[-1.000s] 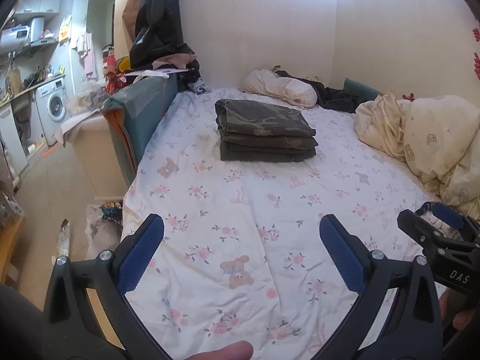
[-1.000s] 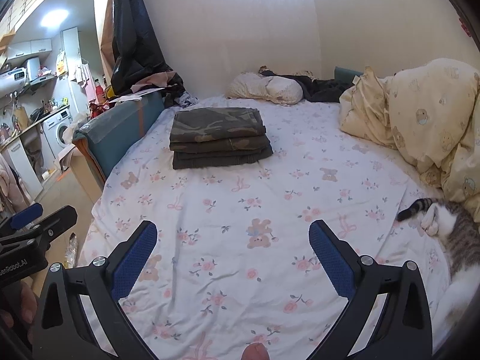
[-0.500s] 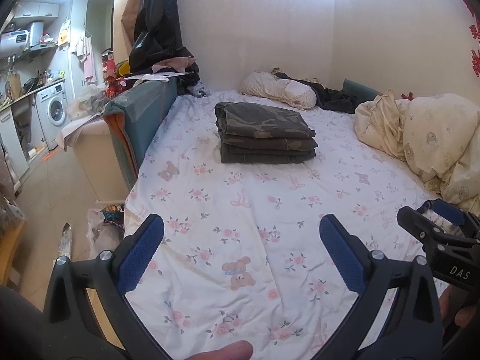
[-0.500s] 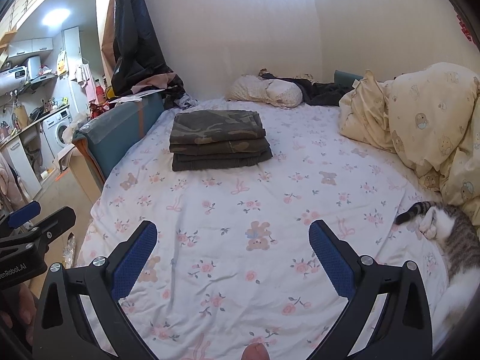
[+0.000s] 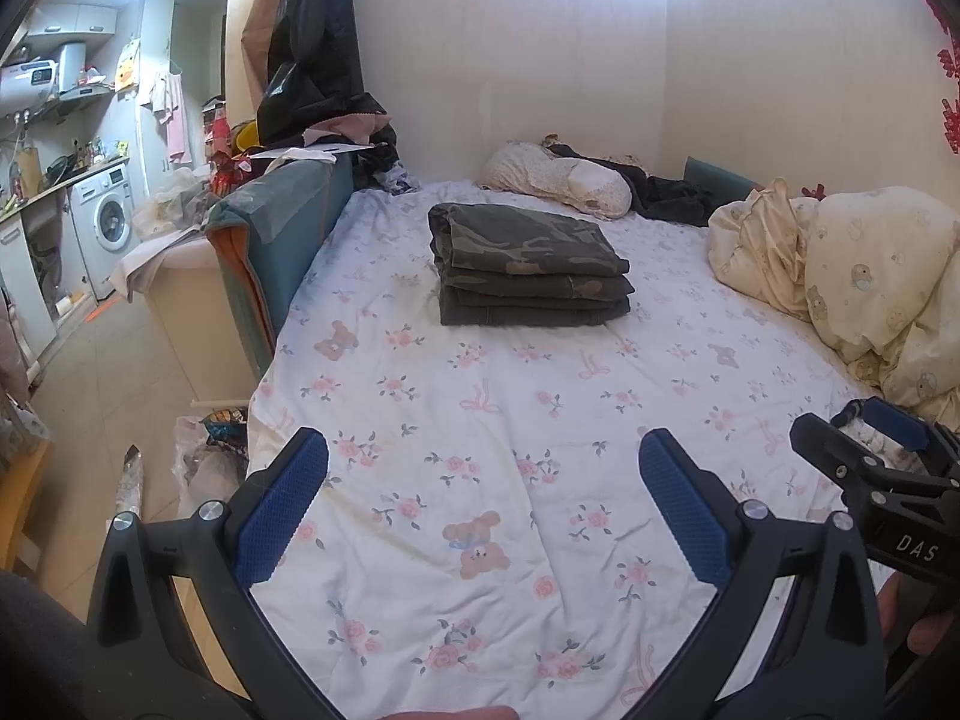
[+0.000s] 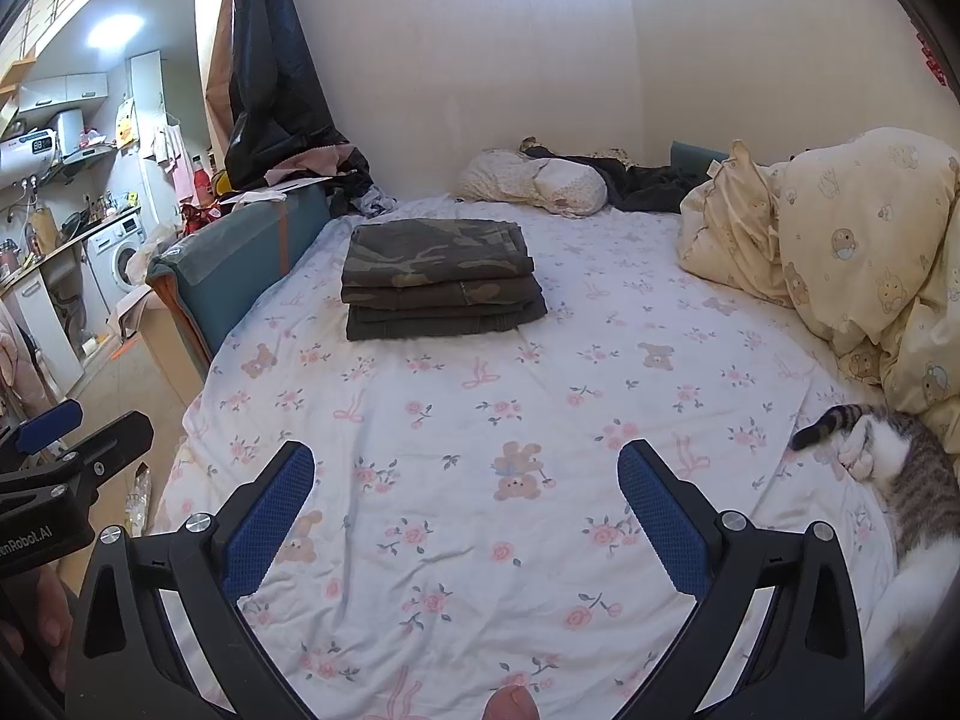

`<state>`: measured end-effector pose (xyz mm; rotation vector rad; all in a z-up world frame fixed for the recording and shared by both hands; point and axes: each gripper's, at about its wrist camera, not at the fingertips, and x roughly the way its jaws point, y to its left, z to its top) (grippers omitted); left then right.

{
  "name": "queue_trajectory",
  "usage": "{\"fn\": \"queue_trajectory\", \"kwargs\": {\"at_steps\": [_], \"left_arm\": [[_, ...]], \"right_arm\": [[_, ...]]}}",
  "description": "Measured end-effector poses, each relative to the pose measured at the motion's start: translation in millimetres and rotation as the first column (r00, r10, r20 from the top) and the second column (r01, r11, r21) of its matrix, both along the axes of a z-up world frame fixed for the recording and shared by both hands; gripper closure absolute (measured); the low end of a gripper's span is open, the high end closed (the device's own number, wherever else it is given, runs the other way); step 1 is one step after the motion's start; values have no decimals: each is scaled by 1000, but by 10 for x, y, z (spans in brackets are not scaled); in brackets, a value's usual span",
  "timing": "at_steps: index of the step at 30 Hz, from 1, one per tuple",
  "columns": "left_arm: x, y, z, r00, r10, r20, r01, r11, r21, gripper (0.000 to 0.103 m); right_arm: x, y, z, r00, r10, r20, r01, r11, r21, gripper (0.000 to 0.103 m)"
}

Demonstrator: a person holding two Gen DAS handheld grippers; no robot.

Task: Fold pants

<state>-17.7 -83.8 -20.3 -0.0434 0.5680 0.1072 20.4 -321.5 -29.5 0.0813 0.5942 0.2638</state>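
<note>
Slightly further back from the bed [image 5: 540,420] than a second ago, both cameras; folded stack smaller and higher in each view, otherwise unmoved. More of the cat [image 6: 900,468] in sight at the right edge of the right wrist view than before.

Left gripper [image 5: 483,498] spread wide, blue pads [image 5: 282,510] well apart, nothing between them, hovering above the near end of the floral sheet. Right gripper [image 6: 465,504] likewise wide open and empty, over the same near stretch of sheet. Each gripper visible at the edge of the other's view: the right one [image 5: 876,468] at the left camera's right side, the left one [image 6: 66,450] at the right camera's left side.

Camouflage pants [image 5: 528,267] folded into a neat rectangular stack, lying flat on the sheet toward the far half of the bed, well apart from both grippers. Same stack [image 6: 441,279] nearer the left side of the bed in the right wrist view.

Beyond the stack, a pale pillow [image 5: 558,183] against the wall with dark clothing [image 5: 666,198] beside it. Cream duvet [image 5: 852,270] with bear print bunched along the right side. Striped cat lying on the sheet near the duvet, tail and paw stretched toward the bed's middle. Teal board [image 5: 276,228] along the bed's left edge; washing machine [image 5: 108,222] further left in the kitchen area.
</note>
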Motion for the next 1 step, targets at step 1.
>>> {"fn": "queue_trajectory", "kwargs": {"at_steps": [1], "left_arm": [[-3, 0, 1, 1000, 1, -1, -1, 1000, 2, 1]], "right_arm": [[1, 0, 0, 1000, 0, 0, 0, 1000, -1, 0]]}}
